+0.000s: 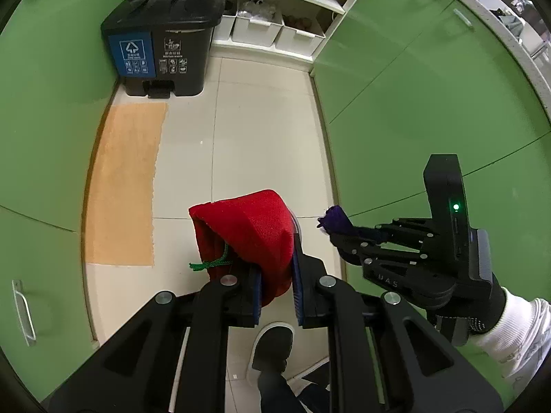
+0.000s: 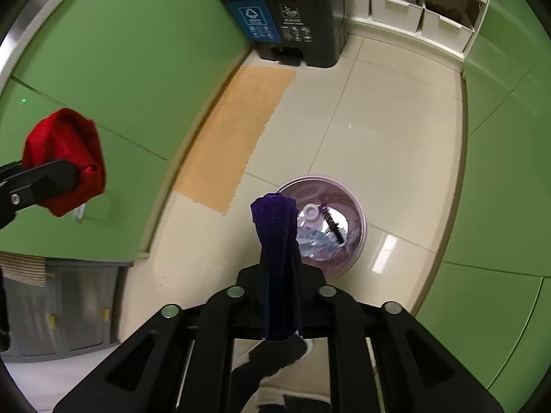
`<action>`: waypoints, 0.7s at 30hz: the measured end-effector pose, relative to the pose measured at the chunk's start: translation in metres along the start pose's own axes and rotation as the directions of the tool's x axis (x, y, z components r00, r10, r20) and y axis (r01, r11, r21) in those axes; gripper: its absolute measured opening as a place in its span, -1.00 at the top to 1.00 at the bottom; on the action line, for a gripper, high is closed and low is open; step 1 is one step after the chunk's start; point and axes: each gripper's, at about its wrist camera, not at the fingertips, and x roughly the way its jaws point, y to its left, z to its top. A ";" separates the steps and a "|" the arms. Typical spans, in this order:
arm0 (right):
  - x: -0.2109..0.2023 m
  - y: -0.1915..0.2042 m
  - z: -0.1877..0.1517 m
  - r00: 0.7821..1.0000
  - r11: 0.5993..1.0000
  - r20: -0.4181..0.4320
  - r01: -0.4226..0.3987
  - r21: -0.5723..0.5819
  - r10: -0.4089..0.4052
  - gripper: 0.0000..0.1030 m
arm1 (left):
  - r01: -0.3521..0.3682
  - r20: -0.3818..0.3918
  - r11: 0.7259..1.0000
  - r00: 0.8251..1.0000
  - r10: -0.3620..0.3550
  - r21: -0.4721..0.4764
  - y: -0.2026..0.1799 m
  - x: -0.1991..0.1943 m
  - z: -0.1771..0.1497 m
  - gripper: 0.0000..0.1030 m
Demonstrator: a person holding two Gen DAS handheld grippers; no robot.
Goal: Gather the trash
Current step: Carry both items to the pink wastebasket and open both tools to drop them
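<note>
Left wrist view, nearest: left gripper (image 1: 277, 289) clamped on a red cloth pouch (image 1: 248, 237), green drawstring (image 1: 213, 263) dangling at 8 o'clock of it. Dark shoe (image 1: 272, 347) directly below, at 6 o'clock. Right gripper (image 1: 335, 232) at 3 o'clock, gloved hand (image 1: 482, 313) behind it, purple cloth (image 1: 335, 220) poking from its tip.

Right wrist view: purple cloth (image 2: 277, 265) upright between the right gripper (image 2: 279, 292) fingers, held there; how hard the pads press, impossible to tell. Just beyond, at 1 o'clock, round purple basin (image 2: 360, 222) on the floor, a crumpled plastic bottle (image 2: 315, 232) inside, partly hidden behind the cloth. Red pouch off at 9 o'clock.

Farther out: orange mat (image 1: 125, 182) along the left green cabinets (image 1: 41, 120). Two-bin trash can (image 1: 162, 41), lids down, at 11 o'clock against the far shelf; white storage boxes (image 1: 256, 29) beside it at 12.
</note>
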 end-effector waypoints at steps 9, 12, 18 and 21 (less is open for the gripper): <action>-0.011 -0.020 -0.009 0.997 0.998 0.046 0.053 0.036 -0.055 -0.82 | 0.010 -0.023 1.000 1.000 -0.009 0.026 -0.006 0.029 0.010 0.73; -0.024 -0.031 -0.017 0.994 0.994 0.054 0.087 0.069 -0.091 -0.83 | 0.016 -0.044 0.999 0.999 -0.014 0.045 -0.013 0.042 0.013 0.73; -0.050 -0.051 -0.036 0.988 0.983 0.070 0.129 0.131 -0.139 -0.84 | 0.027 -0.087 0.996 0.996 -0.020 0.080 -0.030 0.067 0.020 0.68; -0.065 -0.063 -0.047 0.985 0.974 0.085 0.132 0.183 -0.150 -0.84 | 0.024 -0.096 0.995 0.995 -0.015 0.096 -0.038 0.076 0.023 0.47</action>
